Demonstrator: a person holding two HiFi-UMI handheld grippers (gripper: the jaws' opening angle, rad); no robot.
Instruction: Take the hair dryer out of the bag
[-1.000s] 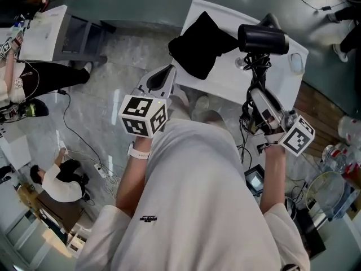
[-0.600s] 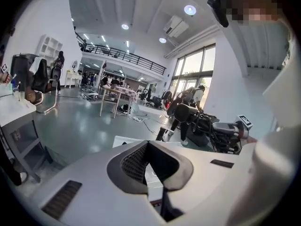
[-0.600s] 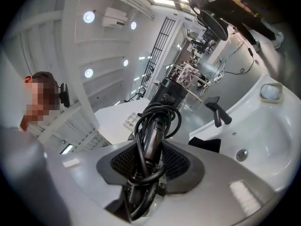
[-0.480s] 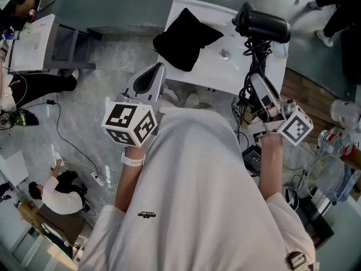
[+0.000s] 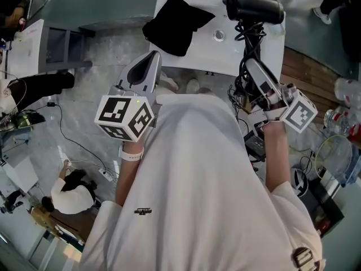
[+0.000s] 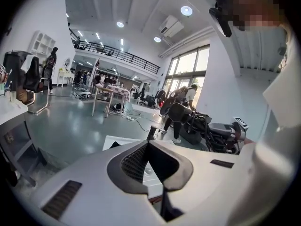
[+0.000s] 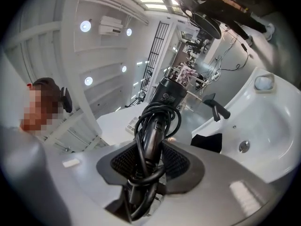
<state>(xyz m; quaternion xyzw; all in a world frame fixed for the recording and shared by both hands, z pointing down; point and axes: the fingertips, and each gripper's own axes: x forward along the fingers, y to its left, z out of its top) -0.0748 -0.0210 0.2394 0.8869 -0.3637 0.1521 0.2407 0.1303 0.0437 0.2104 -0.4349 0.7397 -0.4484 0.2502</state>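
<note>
In the lower half of the head view, the person's white shirt fills the frame, with one gripper raised on each side of it. The left gripper [image 5: 148,72], at centre left, has its jaws fully closed. The left gripper view shows nothing between them, and the gripper hangs clear of the desk and touches nothing. The right gripper [image 5: 251,72], at centre right, has its jaws clamped on the handle of the hair dryer [image 5: 254,7]. The right gripper view confirms this: the handle and its wound cord [image 7: 143,180] sit between the ribbed pads, and the barrel projects beyond the jaw tips. The hair dryer is held in the air at the upper right of the head view, over the right-hand end of the white desk [image 5: 225,55], with no part of it inside the bag. Farther off, at upper centre, the black bag [image 5: 175,24] lies slack on the desk, well apart from both grippers. Judged from this layout, the removal itself is complete. What probably remains is to place the hair dryer on the desk beside the bag and to release the right jaws.
</note>
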